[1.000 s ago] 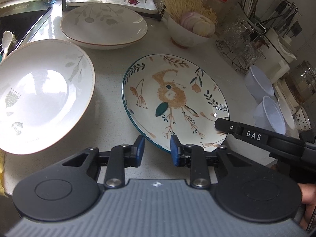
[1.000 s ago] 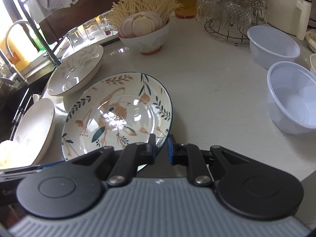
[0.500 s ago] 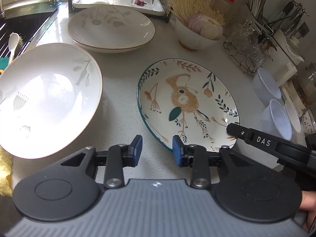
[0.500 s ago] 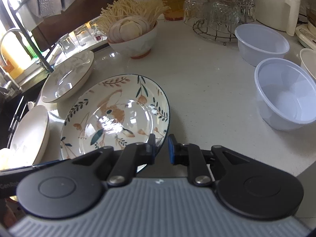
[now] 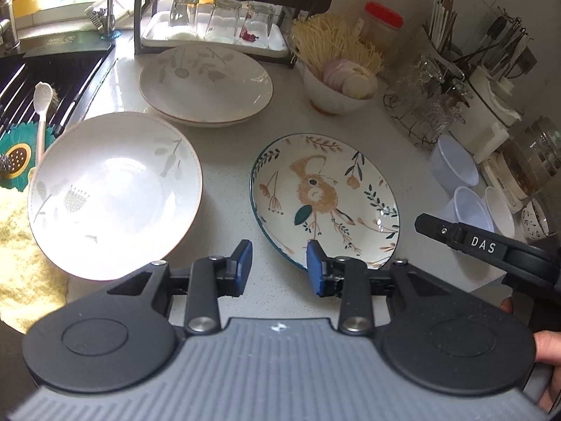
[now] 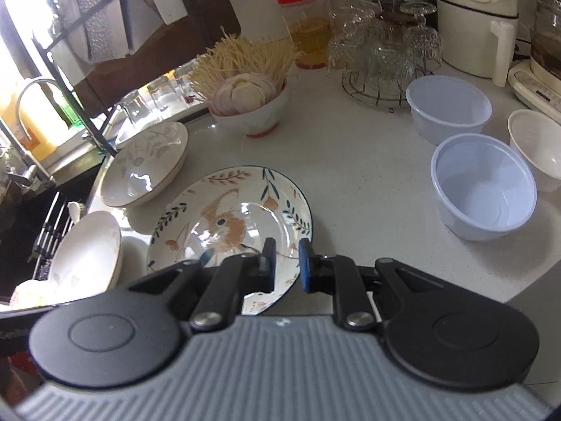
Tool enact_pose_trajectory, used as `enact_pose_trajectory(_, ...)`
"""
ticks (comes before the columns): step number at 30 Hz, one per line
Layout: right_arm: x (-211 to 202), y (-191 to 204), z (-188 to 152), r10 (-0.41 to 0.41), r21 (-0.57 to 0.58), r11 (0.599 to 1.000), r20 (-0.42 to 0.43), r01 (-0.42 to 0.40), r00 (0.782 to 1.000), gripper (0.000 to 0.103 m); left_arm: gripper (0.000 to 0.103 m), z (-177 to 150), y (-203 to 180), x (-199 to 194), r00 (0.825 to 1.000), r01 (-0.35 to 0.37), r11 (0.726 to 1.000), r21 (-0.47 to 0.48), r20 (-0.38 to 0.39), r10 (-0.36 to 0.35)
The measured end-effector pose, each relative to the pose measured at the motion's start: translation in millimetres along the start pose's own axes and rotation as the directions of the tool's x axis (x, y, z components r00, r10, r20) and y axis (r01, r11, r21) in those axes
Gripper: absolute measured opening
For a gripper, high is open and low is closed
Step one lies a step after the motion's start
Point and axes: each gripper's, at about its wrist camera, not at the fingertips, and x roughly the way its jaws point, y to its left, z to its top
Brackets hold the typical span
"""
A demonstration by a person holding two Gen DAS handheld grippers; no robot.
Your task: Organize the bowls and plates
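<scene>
White counter | bare strip between painted plate, white bowl

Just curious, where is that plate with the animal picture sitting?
The painted plate lies flat on the counter, right of the big white bowl, below the noodle bowl.

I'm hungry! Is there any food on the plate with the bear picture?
Empty. The round bear-patterned plate with the teal rim shows its whole painted face, only light glare on it, lying flat on the white counter.
</scene>
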Motion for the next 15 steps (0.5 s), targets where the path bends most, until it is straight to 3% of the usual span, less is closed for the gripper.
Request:
enact_pose_trajectory(9,-54.3,34.2,8.9,0.091,-0.047,0.995,0.047,-0.088,0.995,0.018,0.045,14.5,-6.6,-58.2,0.996,0.045,0.996,0.071,0.070,-0.050)
enact_pose_trajectory(15,-77.9,46.0,2.3,0.134,-0.072,0.989,0.050,-0.130,0.990,0.018,0.051,7.9,-1.5,-79.6,0.994,0.024,0.998,0.062,0.102,-0.030)
